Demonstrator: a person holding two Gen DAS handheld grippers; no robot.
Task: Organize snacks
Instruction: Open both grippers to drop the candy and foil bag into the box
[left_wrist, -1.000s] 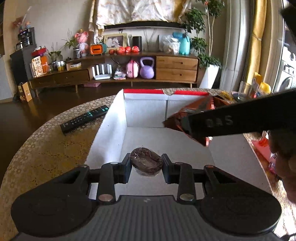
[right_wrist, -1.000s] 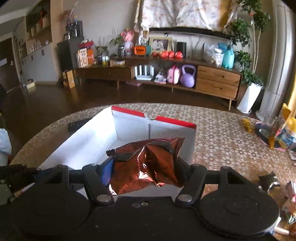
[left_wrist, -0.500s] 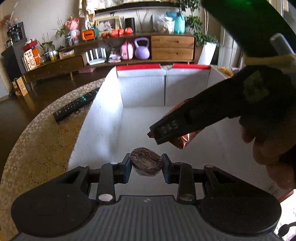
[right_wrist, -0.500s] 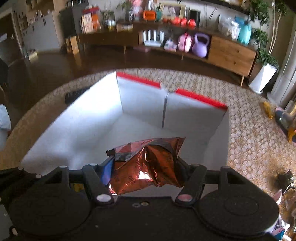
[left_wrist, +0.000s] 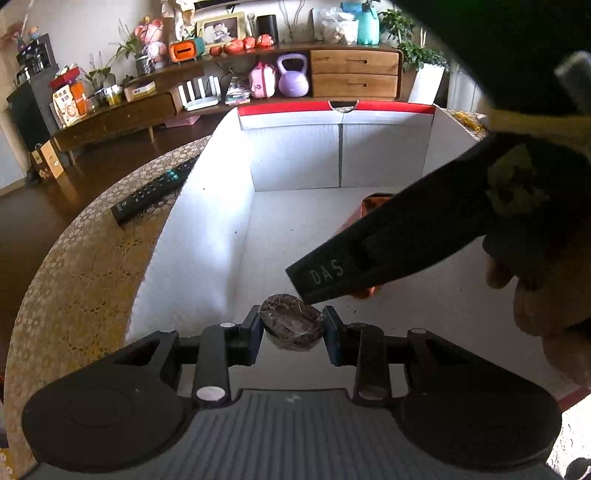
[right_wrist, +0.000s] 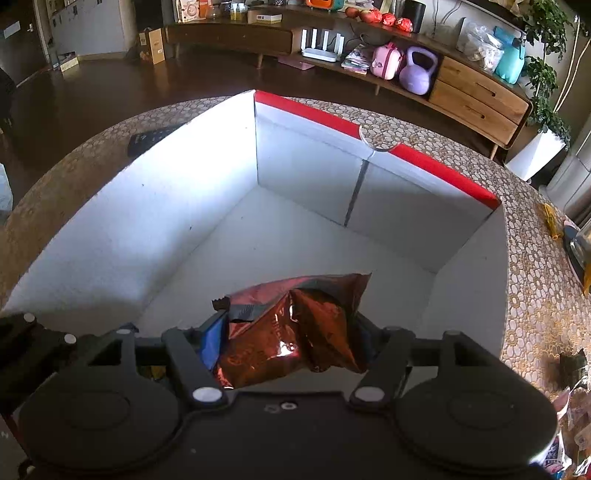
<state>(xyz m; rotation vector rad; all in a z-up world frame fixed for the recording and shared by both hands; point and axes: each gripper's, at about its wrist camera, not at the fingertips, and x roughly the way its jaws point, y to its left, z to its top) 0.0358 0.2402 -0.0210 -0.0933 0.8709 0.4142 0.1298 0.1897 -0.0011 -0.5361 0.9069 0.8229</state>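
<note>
A white cardboard box with a red rim (left_wrist: 295, 170) stands open on the table and also shows in the right wrist view (right_wrist: 306, 184). My left gripper (left_wrist: 291, 328) is shut on a small round dark wrapped snack (left_wrist: 291, 326), held over the box's near floor. My right gripper (right_wrist: 291, 332) is shut on a crumpled copper-red foil snack bag (right_wrist: 295, 328), held inside the box above its floor. In the left wrist view the right gripper's black body crosses from the right, with a sliver of the foil bag (left_wrist: 371, 205) behind it.
A black remote control (left_wrist: 155, 195) lies on the patterned tablecloth (left_wrist: 85, 280) left of the box. Loose snack wrappers (right_wrist: 570, 373) and a yellow item (right_wrist: 550, 218) lie on the table to the right. A wooden sideboard stands beyond the table.
Both grippers have moved forward and down into the box with their snacks. The right gripper has dropped lower and now crosses close over the left gripper's snack.
</note>
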